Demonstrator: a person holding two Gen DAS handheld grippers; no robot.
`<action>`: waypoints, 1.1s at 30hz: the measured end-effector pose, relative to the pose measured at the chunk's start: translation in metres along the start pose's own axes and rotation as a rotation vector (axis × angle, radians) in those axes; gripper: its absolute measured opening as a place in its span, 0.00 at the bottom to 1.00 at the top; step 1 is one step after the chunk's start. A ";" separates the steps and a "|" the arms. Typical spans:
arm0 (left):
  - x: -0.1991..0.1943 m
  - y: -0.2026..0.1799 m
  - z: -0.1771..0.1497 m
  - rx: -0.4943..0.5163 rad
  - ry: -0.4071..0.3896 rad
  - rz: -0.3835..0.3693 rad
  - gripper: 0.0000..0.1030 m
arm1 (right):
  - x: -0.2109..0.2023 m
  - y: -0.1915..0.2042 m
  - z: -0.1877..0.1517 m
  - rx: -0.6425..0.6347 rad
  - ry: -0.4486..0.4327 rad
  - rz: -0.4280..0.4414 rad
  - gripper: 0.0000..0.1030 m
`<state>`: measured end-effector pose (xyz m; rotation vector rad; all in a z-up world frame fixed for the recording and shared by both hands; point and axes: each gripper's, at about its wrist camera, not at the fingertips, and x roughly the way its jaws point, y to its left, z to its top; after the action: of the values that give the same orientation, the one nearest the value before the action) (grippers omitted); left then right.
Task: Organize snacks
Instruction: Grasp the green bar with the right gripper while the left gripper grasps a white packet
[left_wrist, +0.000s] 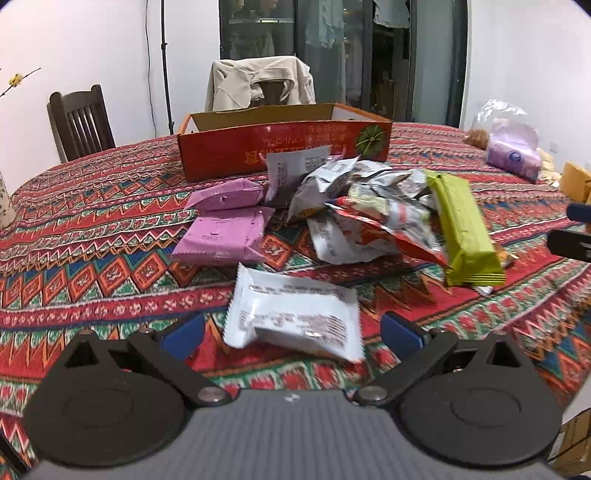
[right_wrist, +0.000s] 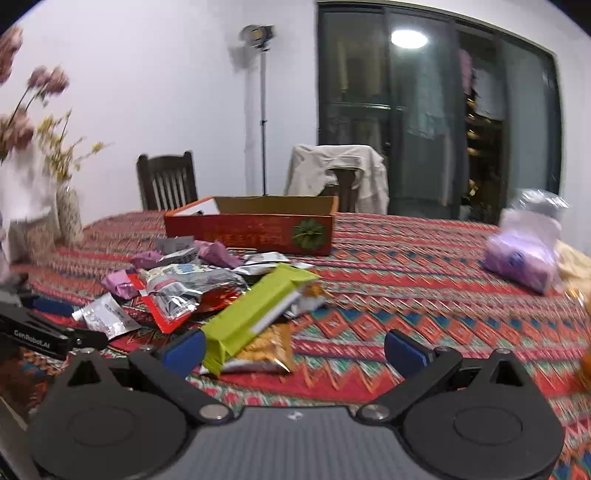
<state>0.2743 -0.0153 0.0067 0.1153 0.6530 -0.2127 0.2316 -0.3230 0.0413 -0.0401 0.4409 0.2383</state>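
A pile of snack packets lies on the patterned tablecloth before an open red cardboard box (left_wrist: 284, 146), which also shows in the right wrist view (right_wrist: 251, 229). My left gripper (left_wrist: 291, 334) is open, with a white packet (left_wrist: 295, 314) lying between its blue fingertips on the cloth. Beyond are two pink packets (left_wrist: 225, 230), silver and red packets (left_wrist: 369, 218) and a lime-green bar (left_wrist: 465, 229). My right gripper (right_wrist: 293, 350) is open and empty; the lime-green bar (right_wrist: 255, 310) and an orange packet (right_wrist: 269, 347) lie just by its left fingertip.
A purple tissue pack (left_wrist: 513, 153) and a clear bag sit at the table's right side. A vase with flowers (right_wrist: 68, 214) stands at the left. Two chairs (left_wrist: 81, 122) stand behind the table, one draped with a jacket. The left gripper shows at the right view's left edge (right_wrist: 37, 332).
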 end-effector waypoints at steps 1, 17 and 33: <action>0.003 0.002 0.001 0.001 0.006 0.002 1.00 | 0.008 0.004 0.003 -0.015 0.005 0.002 0.98; 0.000 0.009 -0.002 0.023 -0.049 -0.082 0.53 | 0.115 0.056 0.026 -0.169 0.099 -0.075 0.63; -0.027 0.014 0.000 -0.024 -0.096 -0.118 0.17 | 0.060 0.017 0.010 -0.070 0.069 -0.036 0.31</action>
<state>0.2570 0.0027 0.0238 0.0431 0.5670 -0.3220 0.2847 -0.2920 0.0251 -0.1254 0.4999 0.2173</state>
